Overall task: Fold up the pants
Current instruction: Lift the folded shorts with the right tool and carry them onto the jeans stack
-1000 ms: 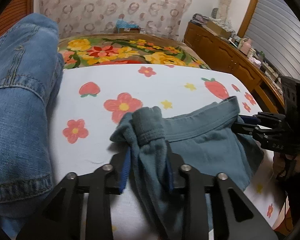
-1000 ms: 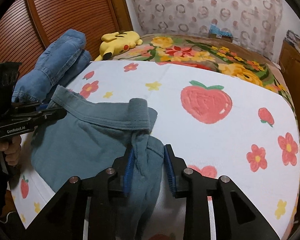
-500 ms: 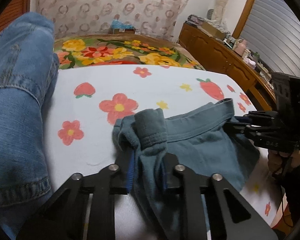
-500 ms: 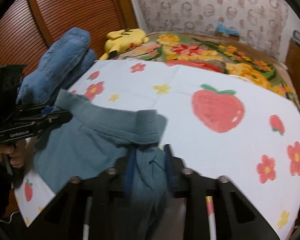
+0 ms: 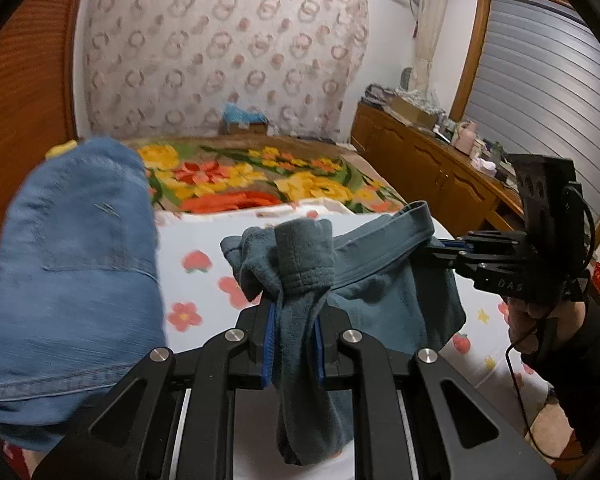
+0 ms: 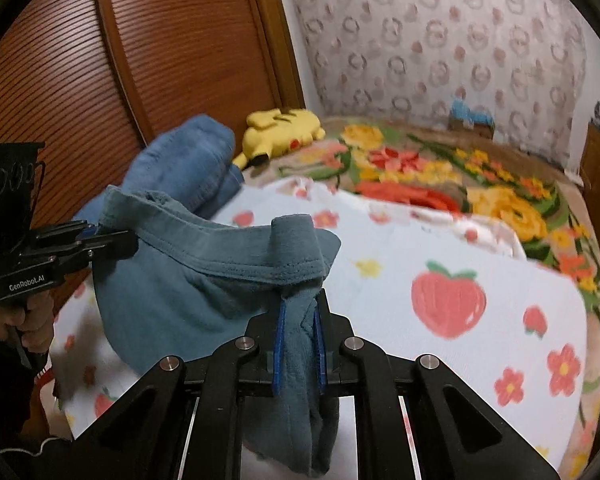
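The left gripper (image 5: 292,336) is pinched on a bunched corner of the teal pants (image 5: 380,280) — its blue pads (image 5: 269,344) press in from both sides, with folds of cloth bulging above the fingertips and a tail of fabric hanging down between the black fingers. Its jaws have just been closing and now stand nearly together on the cloth.

The right gripper (image 6: 298,338) grips the other end of the waistband the same way; its jaws have likewise just been closing on the fabric, which fills the narrow gap between the pads (image 6: 278,348). From each wrist view the opposite gripper shows at the side of the frame, held by a hand (image 6: 24,316) in a dark sleeve, its tips clamped on the far corner of the waistband.

The pants hang between the two grippers, the waistband stretched roughly level and the body of the garment sagging below it, above the white bedsheet (image 6: 400,248) printed with strawberries and flowers. A pile of blue denim (image 5: 72,280) lies just beside the pants — a yellow plush toy (image 6: 280,128) sits beyond it, near the flowered blanket (image 6: 460,176).
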The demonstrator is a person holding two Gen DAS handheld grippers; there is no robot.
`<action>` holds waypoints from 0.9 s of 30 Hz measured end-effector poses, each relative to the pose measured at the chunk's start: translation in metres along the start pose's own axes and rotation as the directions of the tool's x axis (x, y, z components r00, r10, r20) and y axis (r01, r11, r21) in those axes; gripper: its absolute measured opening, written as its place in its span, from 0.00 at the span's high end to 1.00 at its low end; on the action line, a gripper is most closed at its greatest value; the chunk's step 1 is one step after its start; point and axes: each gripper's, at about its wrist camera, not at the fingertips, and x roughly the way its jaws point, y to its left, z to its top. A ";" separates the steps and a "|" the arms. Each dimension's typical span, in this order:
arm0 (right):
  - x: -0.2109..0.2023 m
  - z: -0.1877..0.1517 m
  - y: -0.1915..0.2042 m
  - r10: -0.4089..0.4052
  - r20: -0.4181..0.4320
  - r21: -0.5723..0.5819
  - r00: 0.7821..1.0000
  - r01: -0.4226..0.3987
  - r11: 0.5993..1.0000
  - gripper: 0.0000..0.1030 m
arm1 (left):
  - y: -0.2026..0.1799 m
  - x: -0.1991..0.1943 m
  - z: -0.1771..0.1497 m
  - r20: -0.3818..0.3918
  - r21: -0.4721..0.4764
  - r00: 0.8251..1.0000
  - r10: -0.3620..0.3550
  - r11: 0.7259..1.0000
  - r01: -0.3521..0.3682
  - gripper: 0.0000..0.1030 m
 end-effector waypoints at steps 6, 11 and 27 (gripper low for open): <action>-0.011 0.019 0.017 0.004 0.035 -0.062 0.999 -0.002 0.998 0.88 | 0.011 -0.024 0.010 0.052 0.001 0.997 0.063 0.998 -0.063 0.84; -0.013 0.031 0.031 0.014 0.066 -0.111 0.998 -0.007 0.994 0.88 | 0.020 -0.038 0.016 0.089 -0.008 0.991 0.104 0.995 -0.104 0.84; 0.004 0.069 0.061 0.045 0.101 -0.247 0.994 -0.019 0.969 0.88 | 0.067 -0.062 0.022 0.147 -0.076 0.971 0.188 0.981 -0.179 0.84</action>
